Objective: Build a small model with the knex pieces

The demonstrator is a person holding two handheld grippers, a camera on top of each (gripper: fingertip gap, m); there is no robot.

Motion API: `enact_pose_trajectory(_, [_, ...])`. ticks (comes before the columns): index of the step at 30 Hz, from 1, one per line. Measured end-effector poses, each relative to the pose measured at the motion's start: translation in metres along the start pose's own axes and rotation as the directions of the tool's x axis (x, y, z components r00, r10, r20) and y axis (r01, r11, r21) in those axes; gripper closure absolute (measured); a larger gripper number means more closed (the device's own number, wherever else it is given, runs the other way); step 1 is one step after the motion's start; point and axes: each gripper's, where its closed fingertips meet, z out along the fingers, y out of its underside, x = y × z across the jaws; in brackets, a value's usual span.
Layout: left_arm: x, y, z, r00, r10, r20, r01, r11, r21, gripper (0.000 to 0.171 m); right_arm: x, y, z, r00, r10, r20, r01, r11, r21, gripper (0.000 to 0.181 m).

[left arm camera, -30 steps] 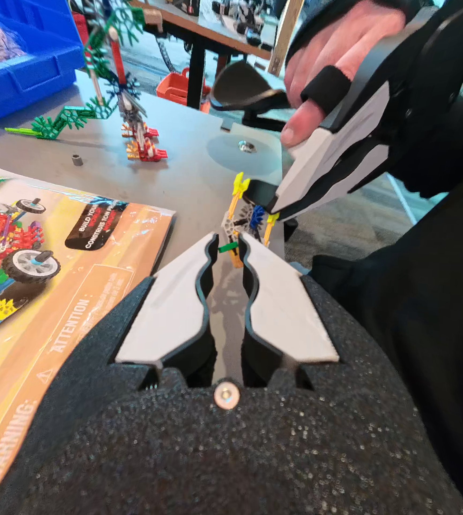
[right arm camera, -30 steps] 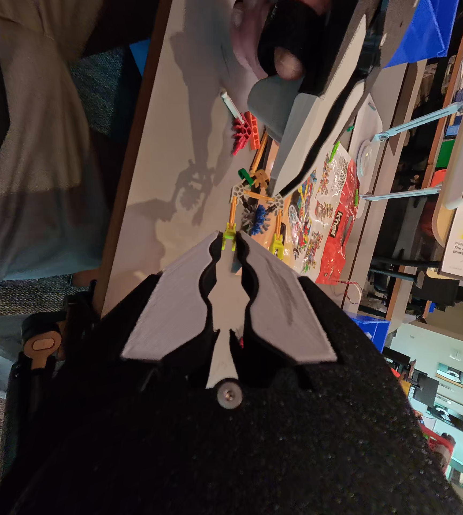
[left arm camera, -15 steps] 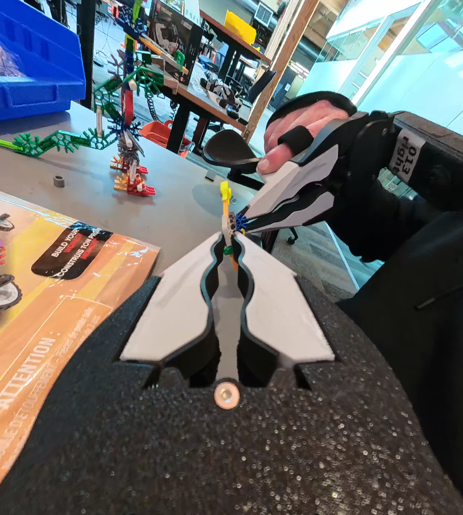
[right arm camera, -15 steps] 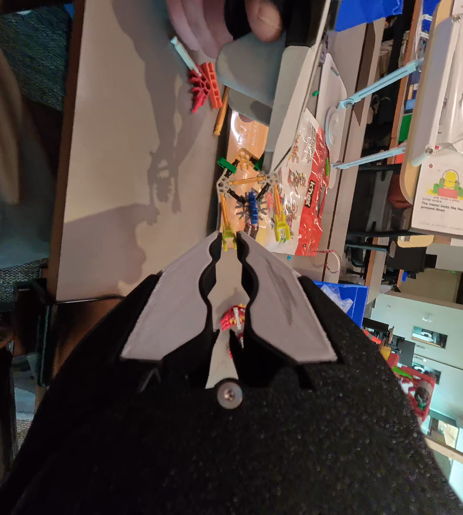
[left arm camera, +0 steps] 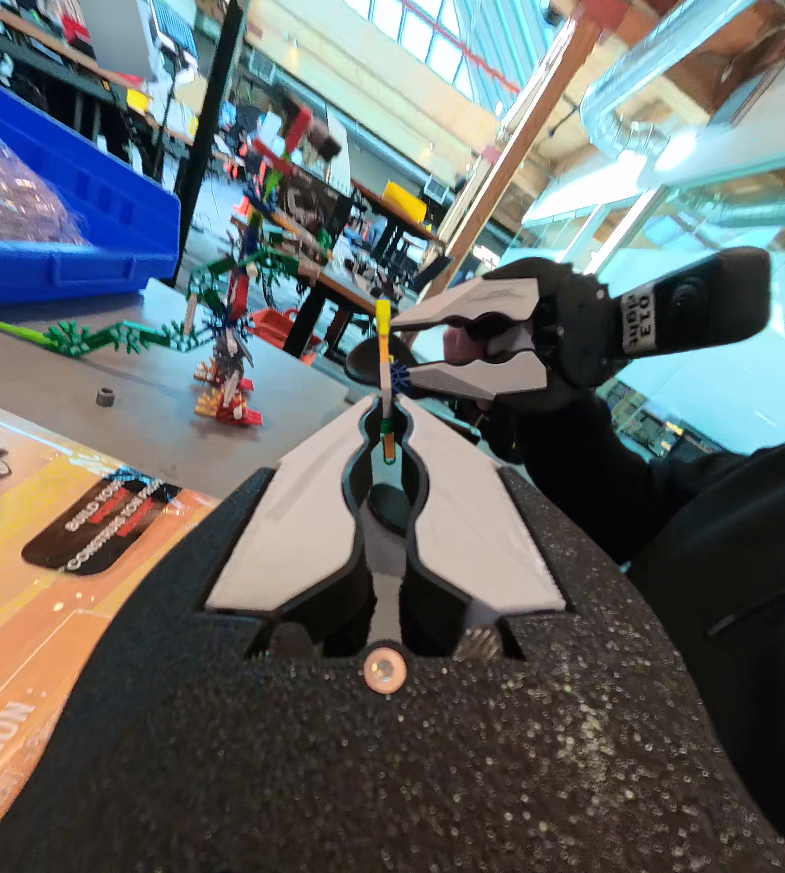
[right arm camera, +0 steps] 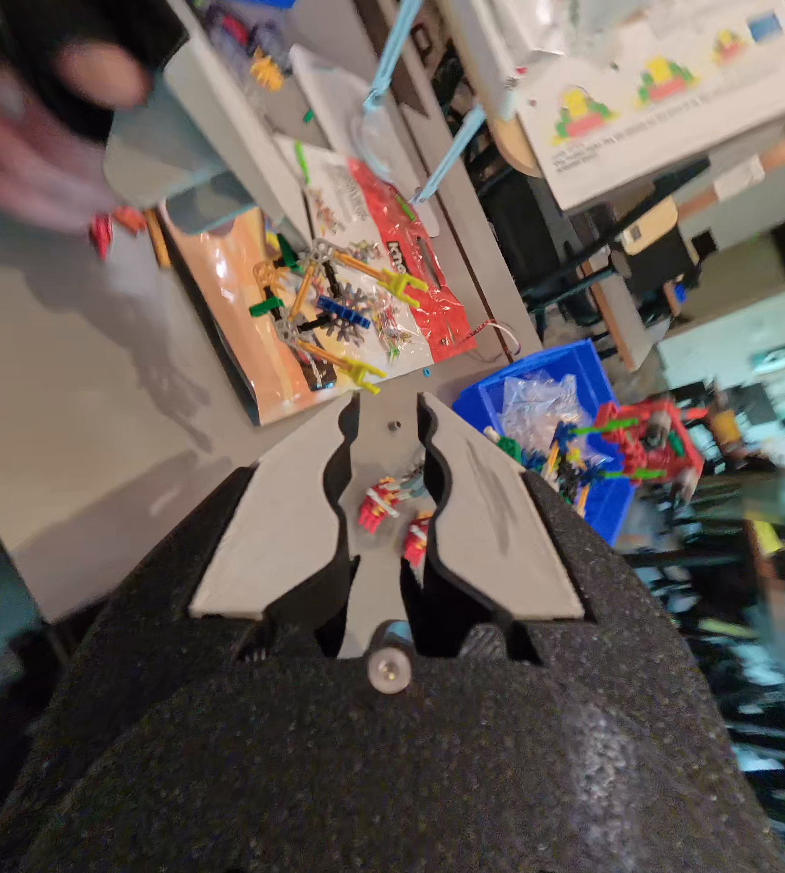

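Observation:
A small rod-and-connector toy frame (right arm camera: pixel 329 312), with orange rods, grey and blue connectors and yellow clips, is held in the air. My left gripper (left arm camera: pixel 386 404) is shut on its lower end, so in the left wrist view the frame (left arm camera: pixel 384 359) shows edge-on. My right gripper (right arm camera: pixel 388 401) is open and empty, and one yellow clip (right arm camera: pixel 362 373) lies just past its left fingertip. In the left wrist view the right gripper (left arm camera: pixel 402 352) stands open, one finger above and one below the frame's blue connector. The left gripper's finger (right arm camera: pixel 168 160) shows blurred at the upper left.
An orange instruction sheet (left arm camera: pixel 50 543) and a red-and-white toy bag (right arm camera: pixel 395 264) lie on the grey table (left arm camera: pixel 154 425). A blue bin (left arm camera: pixel 74 226) with plastic bags, a toy figure with red feet (left arm camera: pixel 230 378), a green rod chain (left arm camera: pixel 97 335) and a small grey spacer (left arm camera: pixel 105 397) stand behind. Tip to tip, the grippers are about 7 centimeters apart. Left tips and right tips are each some 20 centimeters from the small grey spacer (left arm camera: pixel 105 397). Seen from the right wrist view (right arm camera: pixel 392 425) as well.
My right gripper has opened and let go of the yellow clip. Both grippers have tilted upward, and the left one has lifted the frame higher above the table.

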Motion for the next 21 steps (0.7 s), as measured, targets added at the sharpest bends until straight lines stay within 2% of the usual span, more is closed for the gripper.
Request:
enact_pose_trajectory(2, [0.004, -0.012, 0.001, 1.0, -0.01, -0.014, 0.011, 0.997, 0.07, 0.171, 0.008, -0.003, -0.008, 0.982, 0.183, -0.035, -0.181, 0.982, 0.054, 0.157])
enact_pose_trajectory(4, [0.006, -0.02, 0.003, 1.0, -0.012, -0.024, 0.015, 0.993, 0.119, 0.171, 0.003, -0.007, -0.012, 0.928, 0.372, 0.016, -0.372, 0.923, 0.099, 0.151])
enact_pose_trajectory(6, [0.011, -0.025, 0.007, 0.999, -0.016, -0.048, 0.024, 0.987, 0.16, 0.171, -0.002, -0.011, -0.014, 0.868, 0.495, 0.033, -0.495, 0.861, 0.118, 0.15])
enact_pose_trajectory(10, [0.018, -0.033, 0.013, 0.995, -0.044, -0.089, 0.064, 0.97, 0.235, 0.171, -0.005, -0.023, -0.011, 0.696, 0.699, 0.166, -0.718, 0.67, 0.188, 0.15])
enact_pose_trajectory(12, [0.025, -0.036, 0.015, 0.991, -0.044, -0.129, 0.078, 0.96, 0.268, 0.171, -0.003, -0.026, -0.009, 0.637, 0.739, 0.218, -0.77, 0.602, 0.211, 0.154])
enact_pose_trajectory(13, [0.027, -0.037, 0.016, 0.99, -0.043, -0.135, 0.079, 0.958, 0.277, 0.171, -0.001, -0.027, -0.009, 0.628, 0.745, 0.227, -0.777, 0.585, 0.23, 0.163])
enact_pose_trajectory(15, [0.027, -0.038, 0.017, 0.992, -0.04, -0.119, 0.074, 0.952, 0.297, 0.171, 0.0, -0.031, -0.01, 0.597, 0.756, 0.27, -0.801, 0.544, 0.25, 0.166])
enact_pose_trajectory(16, [0.028, -0.038, 0.017, 0.99, -0.047, -0.132, 0.085, 0.95, 0.301, 0.171, 0.001, -0.035, -0.013, 0.578, 0.756, 0.308, -0.815, 0.513, 0.271, 0.174])
enact_pose_trajectory(18, [0.028, -0.037, 0.017, 0.987, -0.059, -0.146, 0.103, 0.946, 0.309, 0.171, 0.003, -0.038, -0.015, 0.548, 0.761, 0.348, -0.834, 0.47, 0.288, 0.174])
enact_pose_trajectory(21, [0.03, -0.038, 0.016, 0.984, -0.065, -0.164, 0.116, 0.939, 0.324, 0.171, 0.006, -0.038, -0.017, 0.533, 0.765, 0.363, -0.843, 0.444, 0.303, 0.169])
